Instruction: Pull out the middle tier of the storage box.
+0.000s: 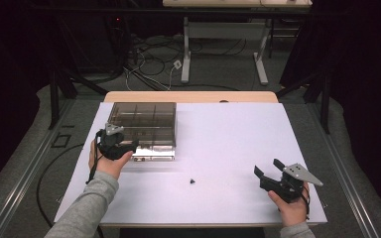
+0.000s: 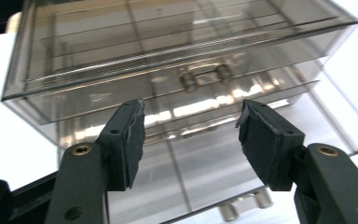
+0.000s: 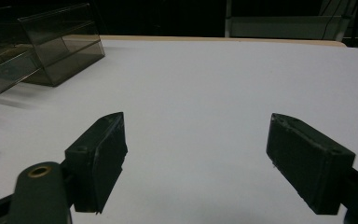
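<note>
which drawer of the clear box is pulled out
The bottom drawer of the smoky clear drawer box: it juts forward beneath the left gripper, while the drawers above sit flush.

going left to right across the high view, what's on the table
left gripper → clear drawer box → small black object → right gripper

Dim room, brightly lit white table (image 1: 218, 148) — glare streaks the clear drawer box (image 2: 168, 60); near fingers (image 3: 98, 158) soft.
</note>
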